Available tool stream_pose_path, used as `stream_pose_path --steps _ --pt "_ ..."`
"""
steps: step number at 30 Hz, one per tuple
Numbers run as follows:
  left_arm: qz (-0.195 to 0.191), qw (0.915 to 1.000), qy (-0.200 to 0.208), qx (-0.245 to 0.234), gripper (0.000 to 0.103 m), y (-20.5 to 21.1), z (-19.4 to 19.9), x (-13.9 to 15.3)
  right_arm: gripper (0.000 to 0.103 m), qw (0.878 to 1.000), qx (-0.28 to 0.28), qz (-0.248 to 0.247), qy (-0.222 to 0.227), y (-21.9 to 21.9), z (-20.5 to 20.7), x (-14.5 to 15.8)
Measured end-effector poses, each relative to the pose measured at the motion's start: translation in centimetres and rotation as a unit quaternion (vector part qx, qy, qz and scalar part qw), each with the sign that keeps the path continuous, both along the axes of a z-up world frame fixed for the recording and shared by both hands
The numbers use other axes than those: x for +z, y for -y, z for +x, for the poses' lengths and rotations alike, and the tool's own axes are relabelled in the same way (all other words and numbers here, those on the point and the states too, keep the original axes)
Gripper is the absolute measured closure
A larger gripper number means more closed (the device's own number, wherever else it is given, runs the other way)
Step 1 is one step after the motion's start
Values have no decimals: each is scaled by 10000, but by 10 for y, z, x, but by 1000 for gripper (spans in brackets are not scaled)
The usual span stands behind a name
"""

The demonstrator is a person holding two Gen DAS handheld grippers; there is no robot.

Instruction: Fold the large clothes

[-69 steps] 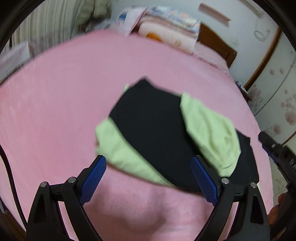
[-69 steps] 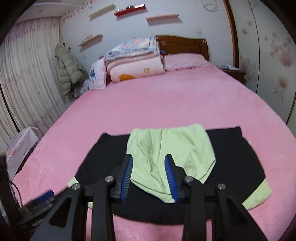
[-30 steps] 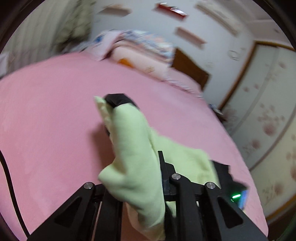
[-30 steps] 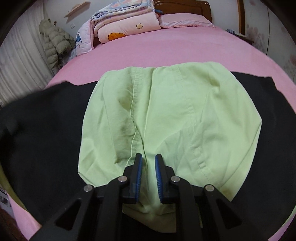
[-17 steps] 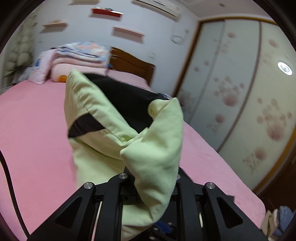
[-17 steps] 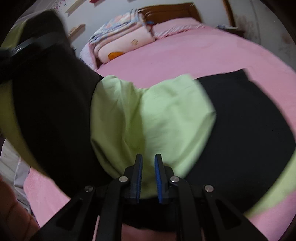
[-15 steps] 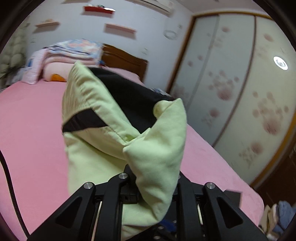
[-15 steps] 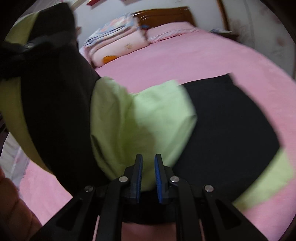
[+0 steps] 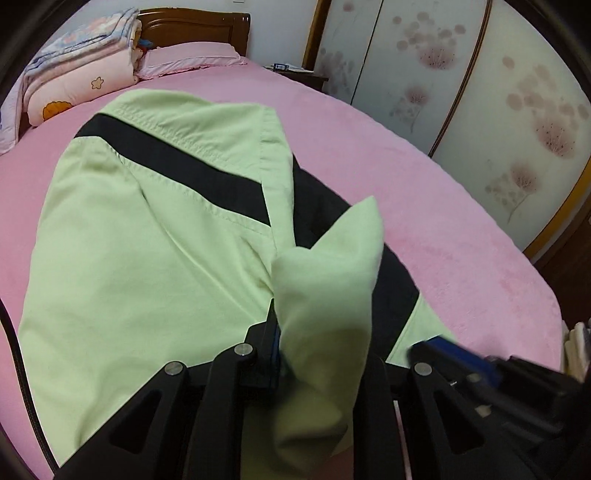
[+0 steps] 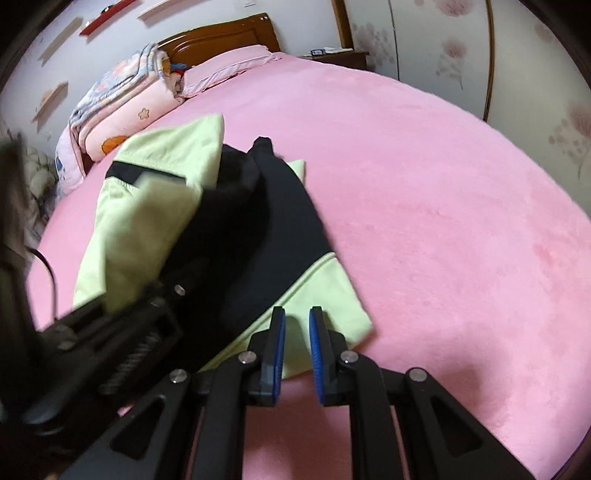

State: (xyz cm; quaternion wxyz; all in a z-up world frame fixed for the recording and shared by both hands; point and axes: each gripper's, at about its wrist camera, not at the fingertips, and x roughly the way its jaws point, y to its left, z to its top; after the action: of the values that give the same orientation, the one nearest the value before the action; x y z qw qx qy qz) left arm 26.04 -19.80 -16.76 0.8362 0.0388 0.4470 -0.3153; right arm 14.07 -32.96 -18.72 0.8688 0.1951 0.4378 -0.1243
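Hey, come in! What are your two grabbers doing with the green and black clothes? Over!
Left gripper shut on green cloth. Right gripper nearly shut, holding nothing. Jacket folded over on pink bed. Nothing in the way.

Left gripper point(image 9: 295, 354): black triangular-cutout frame, silver screws, thin black cable at the side. Right gripper point(image 10: 297, 339): identical black frame, blue ribbed pads point(image 10: 316, 343).

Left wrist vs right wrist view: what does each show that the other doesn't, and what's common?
Left wrist only: the left gripper clamped on a green fold of the green-and-black garment, its fingertips hidden by cloth.

Right wrist only: the right gripper, jaws nearly shut over the garment's green corner, and wall shelves.

Both: the pink bed, folded quilts, wooden headboard.
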Motion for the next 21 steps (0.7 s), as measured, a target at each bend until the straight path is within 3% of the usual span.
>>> stream_pose_path --steps 4,9,18,21 --pt "-20 10000 -37 -6 87 0 -4 5 90 9999 -58 -77 54 4 -1 8" --pt "-282 9996 -1 -72 59 0 -12 23 90 9996 -146 38 234 18 -5 16" --pt "-273 9975 630 158 57 -43 -46 66 90 9971 45 502 566 23 -12 38" --pt "-265 9957 741 485 53 -74 -46 74 78 9941 155 845 658 19 -10 42"
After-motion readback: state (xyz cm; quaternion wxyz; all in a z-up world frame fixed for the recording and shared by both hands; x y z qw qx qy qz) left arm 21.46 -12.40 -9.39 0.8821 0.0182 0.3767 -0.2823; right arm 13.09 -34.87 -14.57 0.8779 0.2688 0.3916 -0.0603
